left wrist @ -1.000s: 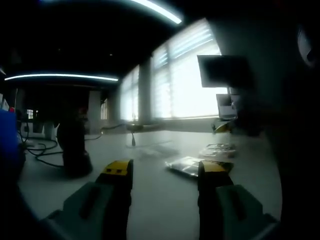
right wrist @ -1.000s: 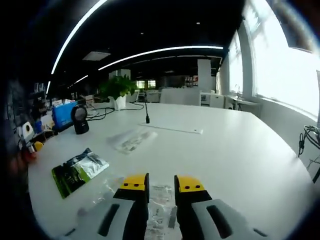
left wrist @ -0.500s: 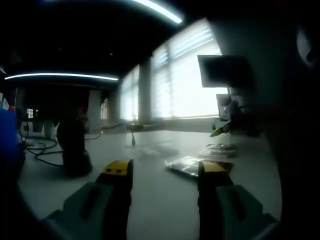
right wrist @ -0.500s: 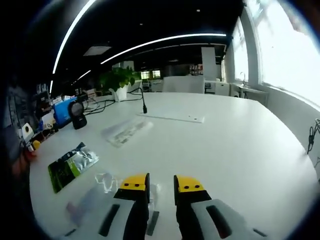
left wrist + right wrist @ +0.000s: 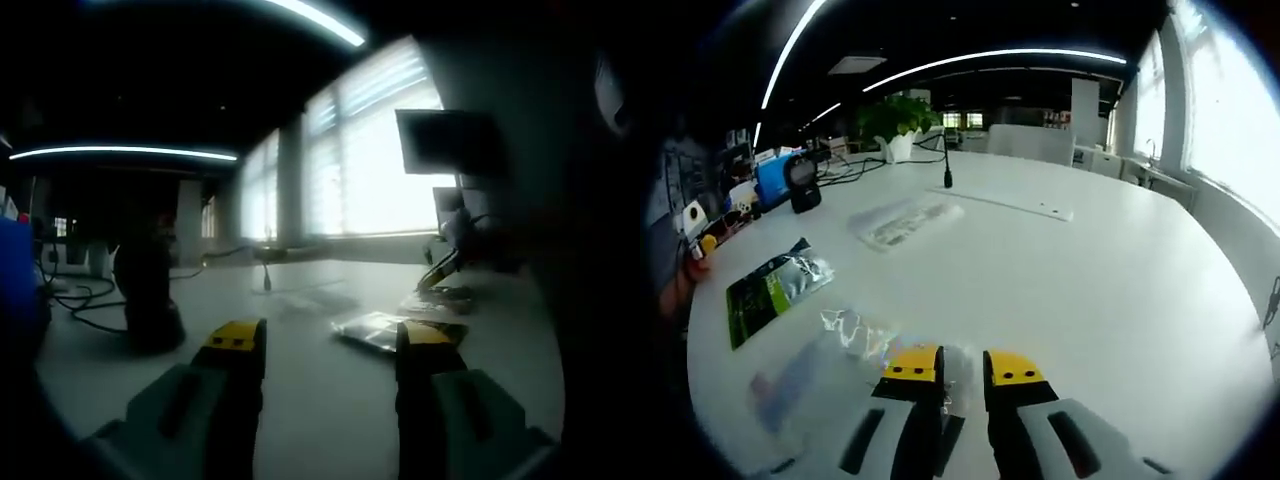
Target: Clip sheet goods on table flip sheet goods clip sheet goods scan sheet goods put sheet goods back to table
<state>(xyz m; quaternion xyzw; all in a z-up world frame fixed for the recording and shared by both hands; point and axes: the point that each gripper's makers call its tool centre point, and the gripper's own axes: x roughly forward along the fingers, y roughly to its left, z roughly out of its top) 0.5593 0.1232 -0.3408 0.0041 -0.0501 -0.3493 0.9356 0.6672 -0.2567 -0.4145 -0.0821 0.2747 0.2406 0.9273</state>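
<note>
Open-plan office: long table (image 5: 1120, 290), ceiling light strips (image 5: 970, 62)

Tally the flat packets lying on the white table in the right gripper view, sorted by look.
Green and silver foil packet: 1
Clear packet with dark print: 1
Clear crinkled packet at the right gripper, jaws a narrow gap apart: 1
Total: 3

right claw (image 5: 961, 362) jaws narrowly apart over clear packet (image 5: 855, 330) | green pouch (image 5: 775, 290) left | white table (image 5: 1120, 280)
</note>
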